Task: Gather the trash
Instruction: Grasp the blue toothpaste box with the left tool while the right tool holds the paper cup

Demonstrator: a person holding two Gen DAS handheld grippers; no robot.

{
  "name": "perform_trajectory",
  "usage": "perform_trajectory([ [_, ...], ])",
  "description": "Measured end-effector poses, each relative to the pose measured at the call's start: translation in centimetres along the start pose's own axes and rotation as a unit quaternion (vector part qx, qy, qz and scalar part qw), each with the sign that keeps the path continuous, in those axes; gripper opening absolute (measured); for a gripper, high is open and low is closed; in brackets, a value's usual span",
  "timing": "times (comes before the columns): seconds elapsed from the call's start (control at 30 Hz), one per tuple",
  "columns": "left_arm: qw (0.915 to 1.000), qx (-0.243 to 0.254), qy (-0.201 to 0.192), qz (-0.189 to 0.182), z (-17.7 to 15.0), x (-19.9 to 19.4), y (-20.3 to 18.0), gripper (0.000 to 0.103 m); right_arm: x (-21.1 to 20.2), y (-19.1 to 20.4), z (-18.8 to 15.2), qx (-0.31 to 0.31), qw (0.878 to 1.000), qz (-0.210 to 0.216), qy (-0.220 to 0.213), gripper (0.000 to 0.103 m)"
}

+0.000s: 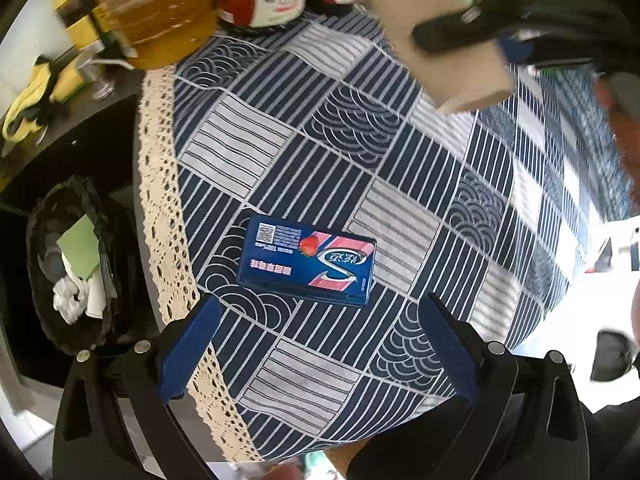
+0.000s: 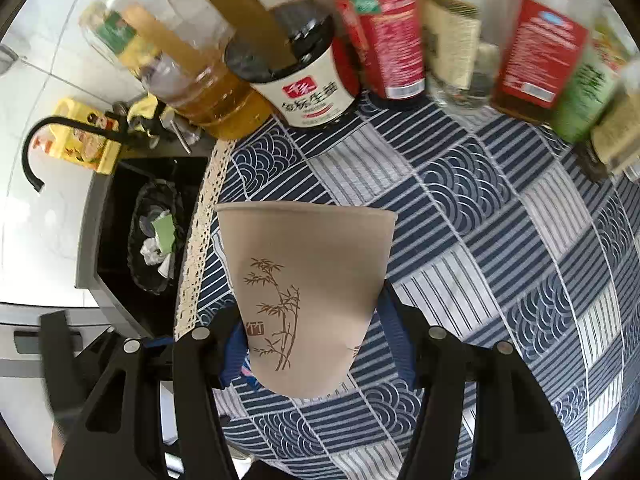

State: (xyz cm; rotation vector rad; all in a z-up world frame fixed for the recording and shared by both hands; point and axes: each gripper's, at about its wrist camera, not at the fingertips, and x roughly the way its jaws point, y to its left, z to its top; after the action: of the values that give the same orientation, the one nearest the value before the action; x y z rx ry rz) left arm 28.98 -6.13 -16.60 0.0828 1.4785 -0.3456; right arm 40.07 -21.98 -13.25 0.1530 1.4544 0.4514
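while the right claw (image 2: 310,354) holds the paper cup (image 2: 306,300) clear of the surface (image 1: 400,168), the left claw (image 1: 320,344) hangs wide open just near of the blue gum pack (image 1: 308,266), whose long axis runs left to right across the gap; the bin (image 1: 44,216) sits lower left.

Blue gum box (image 1: 307,266) lies flat on the patterned tablecloth (image 1: 328,160), near its lace edge, printed face up with a strawberry picture, closed. Tan paper cup (image 2: 306,300) with brown bamboo drawing is gripped at its lower part between the pads, lifted off the cloth, its mouth pointing away from the camera.
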Motion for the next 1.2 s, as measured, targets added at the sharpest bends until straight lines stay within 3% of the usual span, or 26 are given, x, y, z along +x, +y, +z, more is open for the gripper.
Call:
perform_trajectory([
  [0.4, 0.9957, 0.066, 0.063, 0.02, 2.4, 4.9, -0.7, 0.096, -1.6, -3.4, -4.3, 0.074, 0.996, 0.011, -0.043, 0.059],
  [0.67, 0.9915, 0.099, 0.071, 0.046, 3.0, 6.8, -0.6, 0.096, -1.1, -4.9, -6.8, 0.116, 0.99, 0.023, -0.072, 0.059],
  [0.8, 0.9909, 0.106, 0.069, 0.045, 3.2, 7.3, -1.2, 0.092, -1.0, -5.0, -7.5, 0.122, 0.989, 0.025, -0.081, 0.059],
  [1.2, 0.9885, 0.13, 0.064, 0.045, 2.6, 6.2, -1.6, 0.091, -0.6, -4.7, -8.1, 0.126, 0.987, 0.033, -0.092, 0.059],
])
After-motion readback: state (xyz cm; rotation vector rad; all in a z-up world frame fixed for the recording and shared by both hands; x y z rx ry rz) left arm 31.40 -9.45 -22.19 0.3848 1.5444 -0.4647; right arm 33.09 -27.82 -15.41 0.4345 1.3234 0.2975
